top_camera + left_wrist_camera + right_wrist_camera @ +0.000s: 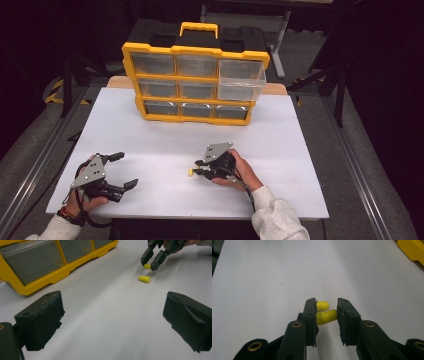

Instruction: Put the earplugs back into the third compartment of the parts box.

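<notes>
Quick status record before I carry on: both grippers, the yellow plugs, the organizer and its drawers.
right gripper: shut on held earplug, low over the table
loose earplug: lying on the table beside the right gripper
left gripper: open, nothing between the jaws
organizer: yellow, upright at the far side
open drawer: top right, pulled out; contents cannot be told

We find no writing that can be read — no label, brand, number or sign. The yellow organizer point(195, 82) has bare frame bars and clear drawer fronts with no lettering that we can make out, and the white counter point(150, 135) carries no print. The yellow-and-black striped tape point(54, 92) on the floor at the left is only a pattern — it bears no words.
</notes>
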A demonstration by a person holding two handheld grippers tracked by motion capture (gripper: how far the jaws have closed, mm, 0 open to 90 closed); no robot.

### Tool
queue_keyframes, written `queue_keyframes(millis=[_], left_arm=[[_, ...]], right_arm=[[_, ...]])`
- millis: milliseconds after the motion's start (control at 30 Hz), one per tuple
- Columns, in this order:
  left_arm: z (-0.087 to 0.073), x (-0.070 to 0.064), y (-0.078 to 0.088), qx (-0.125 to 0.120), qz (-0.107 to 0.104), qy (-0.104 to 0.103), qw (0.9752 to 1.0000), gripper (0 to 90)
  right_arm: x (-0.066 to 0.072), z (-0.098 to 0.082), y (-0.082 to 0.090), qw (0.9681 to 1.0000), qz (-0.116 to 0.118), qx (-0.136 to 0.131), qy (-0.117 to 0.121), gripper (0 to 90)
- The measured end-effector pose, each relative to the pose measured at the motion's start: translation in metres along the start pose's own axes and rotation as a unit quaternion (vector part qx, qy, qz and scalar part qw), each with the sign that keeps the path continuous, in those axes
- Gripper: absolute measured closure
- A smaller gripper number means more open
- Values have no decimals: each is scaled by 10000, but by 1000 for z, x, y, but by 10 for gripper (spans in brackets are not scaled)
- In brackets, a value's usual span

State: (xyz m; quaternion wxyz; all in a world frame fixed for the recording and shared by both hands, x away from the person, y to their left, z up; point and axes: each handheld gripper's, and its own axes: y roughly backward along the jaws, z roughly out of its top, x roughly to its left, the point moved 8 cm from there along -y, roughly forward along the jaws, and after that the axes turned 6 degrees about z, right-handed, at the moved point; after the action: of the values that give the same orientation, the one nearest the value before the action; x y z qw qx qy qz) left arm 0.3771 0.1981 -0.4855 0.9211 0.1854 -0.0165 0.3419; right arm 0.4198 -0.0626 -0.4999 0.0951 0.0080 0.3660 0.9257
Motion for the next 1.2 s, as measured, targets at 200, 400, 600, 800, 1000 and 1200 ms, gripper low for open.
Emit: queue_keyframes(millis=[200, 400, 600, 800, 1000, 1200], left_arm=[[0, 0, 0, -5, 3, -15, 10000, 45], [0, 1, 1, -20, 26, 0, 10000, 52], [2, -1, -1, -23, 22, -48, 10000, 53], [1, 1, 1, -34, 32, -8, 10000, 53], [1, 1, 1, -30, 15, -5, 10000, 53], [1, 2, 1, -26, 40, -4, 10000, 54]], right_arm=[[-1, 3, 7, 9998, -90, -149, 18, 706], [-3, 8, 20, 9989, -284, -364, 42, 709], [-5, 11, 34, 9968, -564, -560, 54, 712], [-5, 17, 48, 9931, -909, -729, 152, 713], [-5, 21, 61, 9901, -1068, -893, 185, 716], [-8, 26, 78, 9840, -1387, -1103, 193, 719]])
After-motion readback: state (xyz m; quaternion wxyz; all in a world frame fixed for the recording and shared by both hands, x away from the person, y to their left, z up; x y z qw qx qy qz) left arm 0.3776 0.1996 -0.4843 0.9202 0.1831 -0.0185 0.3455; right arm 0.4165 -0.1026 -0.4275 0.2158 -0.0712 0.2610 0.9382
